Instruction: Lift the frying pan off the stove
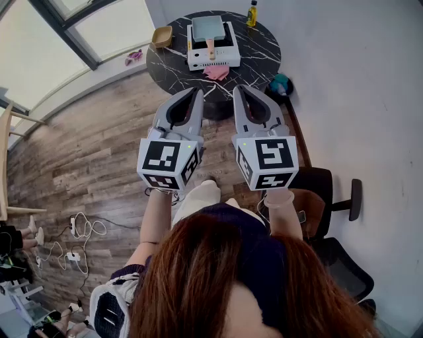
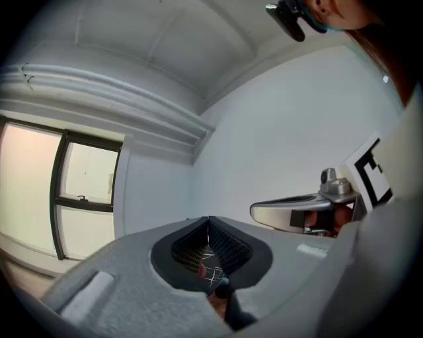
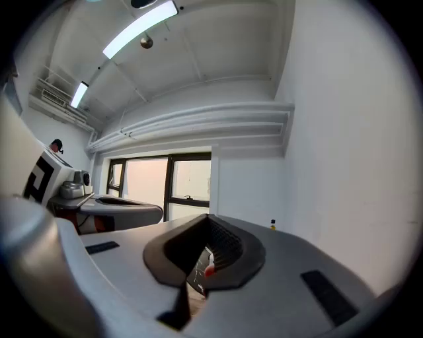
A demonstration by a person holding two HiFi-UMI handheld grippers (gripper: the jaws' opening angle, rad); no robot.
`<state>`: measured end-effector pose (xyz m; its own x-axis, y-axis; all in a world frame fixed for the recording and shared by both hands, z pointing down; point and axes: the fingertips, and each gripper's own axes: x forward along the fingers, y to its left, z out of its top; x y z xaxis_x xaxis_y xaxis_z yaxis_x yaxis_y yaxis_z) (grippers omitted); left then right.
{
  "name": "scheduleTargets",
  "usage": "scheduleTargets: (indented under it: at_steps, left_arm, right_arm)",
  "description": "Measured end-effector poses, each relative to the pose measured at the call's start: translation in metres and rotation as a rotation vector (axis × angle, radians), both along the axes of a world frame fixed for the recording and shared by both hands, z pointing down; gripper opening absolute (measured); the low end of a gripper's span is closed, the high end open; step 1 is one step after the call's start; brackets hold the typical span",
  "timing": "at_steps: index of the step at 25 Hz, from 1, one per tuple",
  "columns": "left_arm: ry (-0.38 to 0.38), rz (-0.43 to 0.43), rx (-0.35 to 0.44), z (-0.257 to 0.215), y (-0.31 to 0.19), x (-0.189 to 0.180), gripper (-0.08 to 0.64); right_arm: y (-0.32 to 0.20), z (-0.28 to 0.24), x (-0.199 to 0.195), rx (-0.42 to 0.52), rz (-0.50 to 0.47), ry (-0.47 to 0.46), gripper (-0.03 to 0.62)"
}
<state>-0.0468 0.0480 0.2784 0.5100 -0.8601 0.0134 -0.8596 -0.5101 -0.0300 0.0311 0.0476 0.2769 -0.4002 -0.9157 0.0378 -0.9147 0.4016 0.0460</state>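
The frying pan (image 1: 207,26), a pale blue square one, sits on top of the white stove (image 1: 213,58) at the 12 o'clock edge of the head view. Its light wooden handle (image 1: 210,47) points toward 6 o'clock, back at the person. The stove stands on a round black marbled table (image 1: 261,49). A pink cloth (image 1: 217,72) lies just at the stove's 6 o'clock side. A yellow bottle (image 1: 252,13) stands toward 1 o'clock of the stove, and a tan basket (image 1: 161,36) rests near the table's rim at about 10 o'clock.

The left gripper (image 1: 197,91) and the right gripper (image 1: 239,88) are held side by side at the middle of the head view, both pointing toward 12 o'clock at the table. Their tips show against the table's near edge, well apart from the pan and stove.

In the left gripper view, the left gripper (image 2: 209,219) has its jaws brought together at the tips, with nothing between them. In the right gripper view, the right gripper (image 3: 209,216) is likewise closed tip to tip and empty. Each view shows the other gripper off to its side, the left view toward 3 o'clock and the right view toward 9 o'clock.

Cables (image 1: 82,232) lie on the wooden floor at about 8 o'clock in the head view, and dark chairs (image 1: 330,204) stand at 4 o'clock.
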Motion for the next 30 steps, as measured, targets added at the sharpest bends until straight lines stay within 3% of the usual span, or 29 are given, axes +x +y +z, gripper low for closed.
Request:
scheduleTargets:
  at_steps: [7,20,30]
  left_arm:
    - [0.008,0.009,0.003,0.0,-0.005,-0.002,0.012]
    - [0.036,0.032,-0.027,0.012,-0.074,-0.031,0.012]
    - [0.058,0.063,-0.054,0.018,-0.11,-0.053,0.012]
  right_arm:
    - [-0.002,0.001,-0.001,0.006,0.002,-0.024,0.008]
    - [-0.069,0.01,-0.031,-0.027,-0.005,-0.06,0.009]
    - [-0.107,0.016,-0.048,-0.049,0.045,-0.069,0.009]
